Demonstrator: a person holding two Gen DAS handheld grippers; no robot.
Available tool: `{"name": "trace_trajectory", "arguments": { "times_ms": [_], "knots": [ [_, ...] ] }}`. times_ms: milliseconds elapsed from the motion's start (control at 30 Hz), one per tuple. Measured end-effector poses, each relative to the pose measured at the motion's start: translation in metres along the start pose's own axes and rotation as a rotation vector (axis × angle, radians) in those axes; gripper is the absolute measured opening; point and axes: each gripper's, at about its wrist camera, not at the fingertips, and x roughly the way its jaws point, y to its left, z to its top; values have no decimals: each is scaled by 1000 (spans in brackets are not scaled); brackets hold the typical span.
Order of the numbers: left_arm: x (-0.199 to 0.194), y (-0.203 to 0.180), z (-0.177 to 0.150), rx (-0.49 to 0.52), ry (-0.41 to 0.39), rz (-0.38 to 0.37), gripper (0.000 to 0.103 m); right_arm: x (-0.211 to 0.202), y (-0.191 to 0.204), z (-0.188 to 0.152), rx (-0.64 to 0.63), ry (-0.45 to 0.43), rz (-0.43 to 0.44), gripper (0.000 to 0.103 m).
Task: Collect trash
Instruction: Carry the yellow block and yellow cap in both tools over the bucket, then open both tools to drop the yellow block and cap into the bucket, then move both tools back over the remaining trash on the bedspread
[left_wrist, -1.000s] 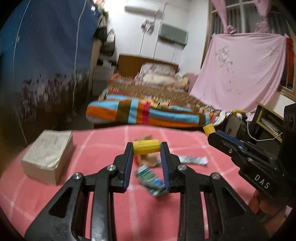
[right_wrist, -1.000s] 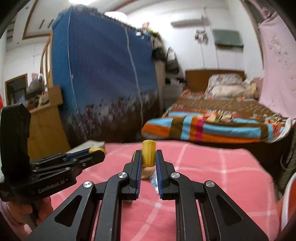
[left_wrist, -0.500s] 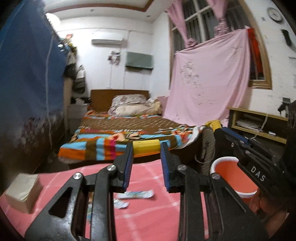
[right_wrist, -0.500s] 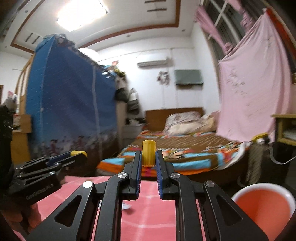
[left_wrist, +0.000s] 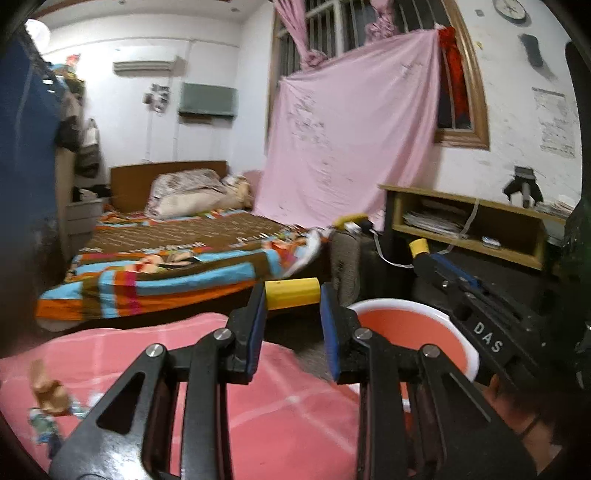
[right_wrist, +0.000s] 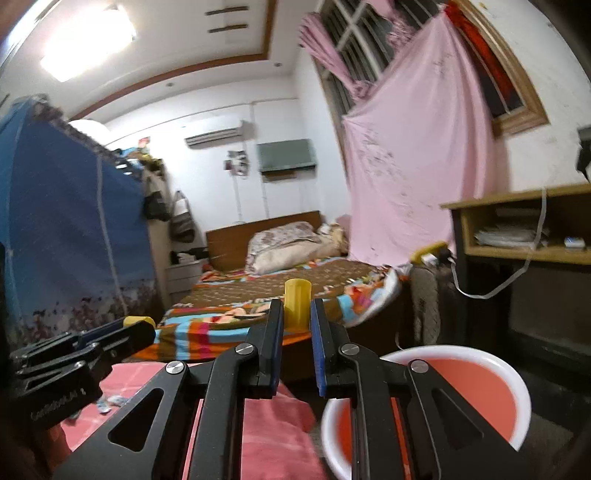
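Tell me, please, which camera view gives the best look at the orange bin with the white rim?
The right wrist view: the orange bin shows most of its rim and inside, right of the right gripper. In the left wrist view the bin sits partly behind both grippers.

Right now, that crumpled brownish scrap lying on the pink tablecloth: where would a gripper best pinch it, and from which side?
Probably by its raised top, coming down from above. The brownish scrap stands up in a crumpled peak off the pink tablecloth, while the wrappers beside it lie flat, so a pinch across that peak should catch it alone. Blur hides its finer folds.
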Motion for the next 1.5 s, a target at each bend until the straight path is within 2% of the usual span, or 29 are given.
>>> {"name": "trace_trajectory", "arguments": {
  "times_ms": [167,333,500,867,1033,1233,1500],
  "knots": [
    [33,-28,-3,20,88,-75,9,3,-31,-7,43,63,-84,12],
    [62,-43,-12,-4,184,-119,9,9,-54,-19,69,136,-145,12],
    [92,-54,-21,-46,291,-115,9,14,-65,-28,92,191,-166,12],
    [129,-72,-32,-90,451,-187,9,19,-82,-35,129,258,-201,13],
    [136,-77,-35,-91,481,-204,10,20,-90,-36,152,277,-210,13],
    [140,-74,-36,-121,495,-201,16,22,-95,-38,154,303,-228,14],
    [133,-57,-33,-176,468,-149,23,26,-92,-38,135,314,-231,14]
  ]
}}
